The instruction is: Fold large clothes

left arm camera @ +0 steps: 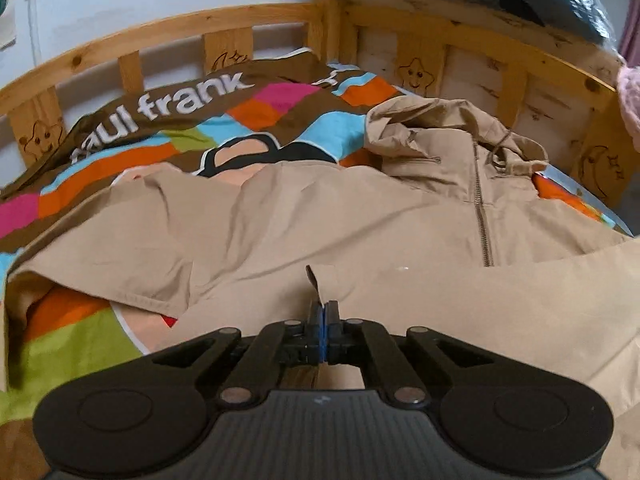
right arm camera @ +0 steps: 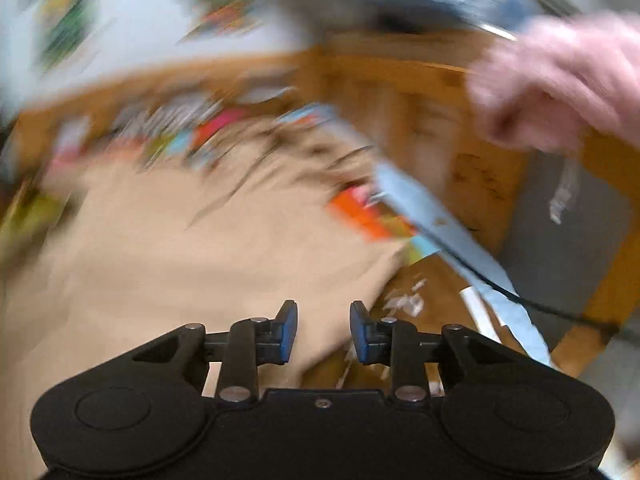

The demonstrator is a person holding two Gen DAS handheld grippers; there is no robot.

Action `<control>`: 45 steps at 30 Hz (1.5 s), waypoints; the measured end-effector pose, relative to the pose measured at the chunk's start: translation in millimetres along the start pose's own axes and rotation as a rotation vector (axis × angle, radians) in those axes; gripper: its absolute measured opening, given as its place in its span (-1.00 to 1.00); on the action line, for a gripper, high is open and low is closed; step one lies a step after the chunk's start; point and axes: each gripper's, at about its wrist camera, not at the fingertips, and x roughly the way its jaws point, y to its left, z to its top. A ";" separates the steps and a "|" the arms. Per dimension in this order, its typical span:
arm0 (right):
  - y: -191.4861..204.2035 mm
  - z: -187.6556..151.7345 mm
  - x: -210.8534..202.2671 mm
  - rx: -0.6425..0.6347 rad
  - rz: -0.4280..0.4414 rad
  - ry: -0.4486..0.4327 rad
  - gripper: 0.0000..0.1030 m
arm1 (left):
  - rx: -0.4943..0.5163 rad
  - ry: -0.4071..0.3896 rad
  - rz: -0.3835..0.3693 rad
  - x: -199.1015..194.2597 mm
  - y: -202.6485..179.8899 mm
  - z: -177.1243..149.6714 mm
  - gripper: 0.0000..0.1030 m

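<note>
Beige cotton-like cloth fills most of my left wrist view: a hooded jacket [left arm camera: 360, 208] lies spread on the bed, front up, its zipper [left arm camera: 482, 216] running down the chest and the hood [left arm camera: 412, 120] crumpled toward the headboard end. Under it lies a bedcover [left arm camera: 168, 136] in brown, orange, blue, pink and green blocks, with white lettering along its far edge. A wooden bed rail [left arm camera: 224, 40] with burnt-in star and moon drawings curves around the far side.

My left gripper [left arm camera: 325, 312] has its jaws pressed together on a fold of the jacket; a thin edge of the cloth stands up between the blue pads [left arm camera: 320, 320]. Around the pinch the cloth is raised off the bedcover, and a strip of cover shows beneath the jacket's near left edge.

The right wrist view is heavily smeared, so detail is poor. My right gripper [right arm camera: 323, 334] has its jaws apart with an open gap; I see nothing pressed between the pads, though beige jacket cloth [right arm camera: 180, 248] lies below and to the left of them. The jacket's edge runs diagonally under the gap. A pink fuzzy mass [right arm camera: 560, 80] sits at upper right; I cannot tell what it is. A dark cable [right arm camera: 500, 288] crosses the right side beside a pale blue strip [right arm camera: 440, 216].
</note>
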 end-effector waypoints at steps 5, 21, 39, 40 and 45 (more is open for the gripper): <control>64.9 -14.7 16.7 -0.437 0.002 0.120 -0.37 | -0.004 -0.021 -0.027 -15.0 1.3 3.8 -1.00; 42.9 -68.6 16.9 0.588 -0.392 0.046 -1.00 | -0.040 0.063 0.025 11.4 -16.2 -13.1 -1.00; 68.6 -51.7 23.9 -0.273 -0.289 0.089 -0.44 | -0.007 0.170 -0.055 4.7 -6.8 -58.8 -0.66; 73.0 -51.9 22.9 -0.296 -0.297 0.076 -0.86 | -0.010 0.176 -0.050 6.5 -9.2 -60.5 -0.75; 53.4 -56.0 -2.2 0.120 -0.397 0.001 -0.98 | 0.033 0.167 0.008 8.8 -32.4 -66.1 -0.96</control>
